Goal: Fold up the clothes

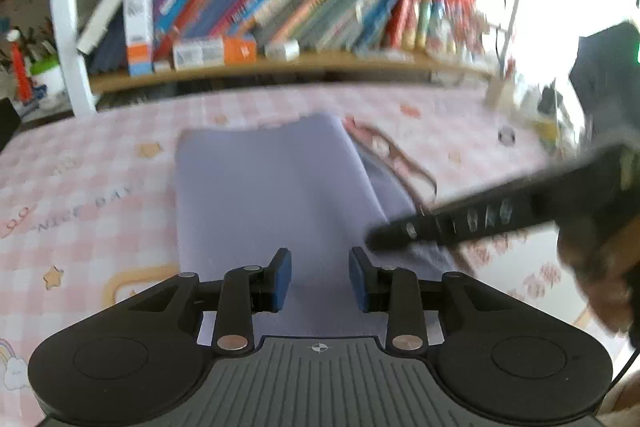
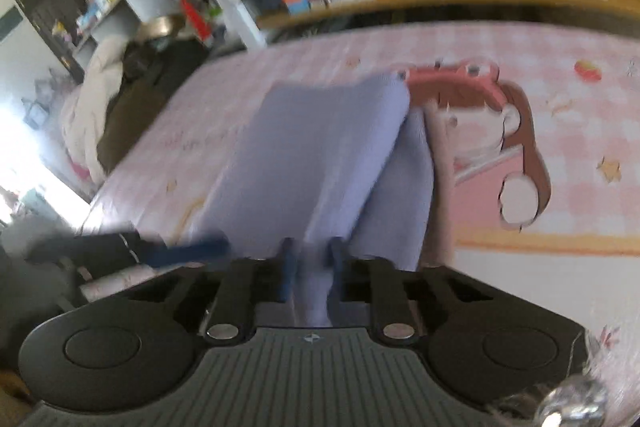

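A lavender garment (image 1: 264, 195) lies partly folded on the pink checked tablecloth (image 1: 80, 187). My left gripper (image 1: 320, 277) is open and hovers just above the garment's near edge, with nothing between its blue pads. My right gripper (image 2: 312, 267) is shut on a bunched fold of the lavender garment (image 2: 320, 155) and lifts it off the cloth. The right gripper also shows in the left wrist view (image 1: 460, 223) as a dark blurred finger coming in from the right over the garment's right edge. One blue finger of the left gripper (image 2: 188, 251) shows in the right wrist view.
A wooden bookshelf (image 1: 280, 63) full of books and small boxes runs along the table's far side. A white post (image 1: 64, 19) stands at the far left. Clutter sits at the table's far right corner (image 1: 536, 107). A heap of clothes (image 2: 104, 123) lies beyond the table's left edge.
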{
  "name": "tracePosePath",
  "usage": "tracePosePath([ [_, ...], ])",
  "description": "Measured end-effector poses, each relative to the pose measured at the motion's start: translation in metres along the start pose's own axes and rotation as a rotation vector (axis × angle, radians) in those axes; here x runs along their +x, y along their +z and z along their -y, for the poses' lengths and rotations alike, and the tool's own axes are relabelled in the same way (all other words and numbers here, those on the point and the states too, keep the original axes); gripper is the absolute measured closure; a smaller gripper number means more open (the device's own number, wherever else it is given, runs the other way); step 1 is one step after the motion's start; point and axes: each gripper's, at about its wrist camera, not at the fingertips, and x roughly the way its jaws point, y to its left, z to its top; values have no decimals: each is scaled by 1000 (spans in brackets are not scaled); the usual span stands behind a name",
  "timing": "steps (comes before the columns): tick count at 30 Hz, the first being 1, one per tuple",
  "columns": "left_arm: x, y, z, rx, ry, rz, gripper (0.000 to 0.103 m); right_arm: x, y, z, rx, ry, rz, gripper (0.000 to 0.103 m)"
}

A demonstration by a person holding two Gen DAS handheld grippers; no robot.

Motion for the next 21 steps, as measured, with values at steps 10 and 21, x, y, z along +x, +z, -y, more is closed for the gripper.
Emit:
tracePosePath([
  [10,11,-15,-21,-80,-40,-40,74,7,-18,57,302,32,5,97],
  [21,-6,-5,-21,-46,-36,33,73,-1,-10,22,113,-92,18,93],
])
